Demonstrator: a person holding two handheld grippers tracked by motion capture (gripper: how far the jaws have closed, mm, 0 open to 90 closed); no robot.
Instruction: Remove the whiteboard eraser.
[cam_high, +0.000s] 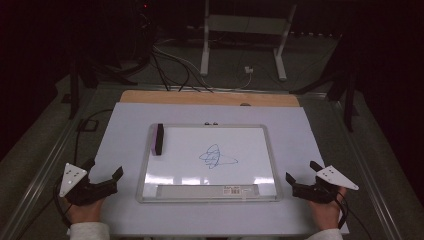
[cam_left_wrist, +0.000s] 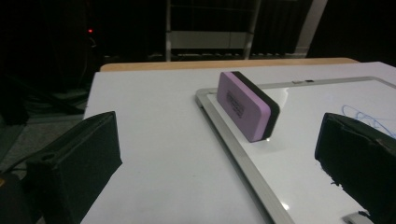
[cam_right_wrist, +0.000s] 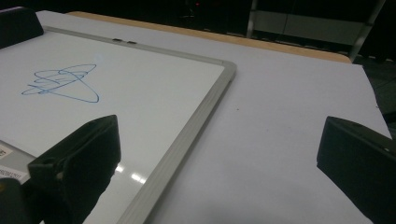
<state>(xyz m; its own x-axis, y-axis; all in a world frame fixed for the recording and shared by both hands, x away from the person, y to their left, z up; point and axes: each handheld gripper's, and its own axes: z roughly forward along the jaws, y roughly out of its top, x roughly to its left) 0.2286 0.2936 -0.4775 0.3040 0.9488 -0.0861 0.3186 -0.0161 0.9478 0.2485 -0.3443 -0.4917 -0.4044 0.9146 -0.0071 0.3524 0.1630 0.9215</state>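
Eraser (cam_high: 159, 139) stands on its long edge at the whiteboard's (cam_high: 272, 165) ten o'clock corner, just inside the metal frame, purple body facing outward and black felt facing the drawing surface. From your left gripper view the eraser (cam_left_wrist: 247, 106) sits dead ahead at twelve o'clock, between the two black jaws and well beyond them, nothing touching it. Your left gripper (cam_high: 102, 177) rests on the white table cover (cam_high: 125, 120) at the board's eight o'clock, jaws spread wide and empty, just off the frame. Your right gripper (cam_high: 302, 175) mirrors it at the board's four o'clock, jaws equally wide, holding nothing. Blue scribble (cam_high: 216, 157) sits near the middle of the board, slightly toward three o'clock of the eraser and well apart from it. In your right gripper view that scribble (cam_right_wrist: 60, 84) lies at ten o'clock, and the board's rounded frame corner (cam_right_wrist: 227, 69) shows near twelve o'clock. A grey tray strip with a barcode label (cam_high: 235, 190) runs along the board's six o'clock edge. Both your hands sit low at the near edge of the table.
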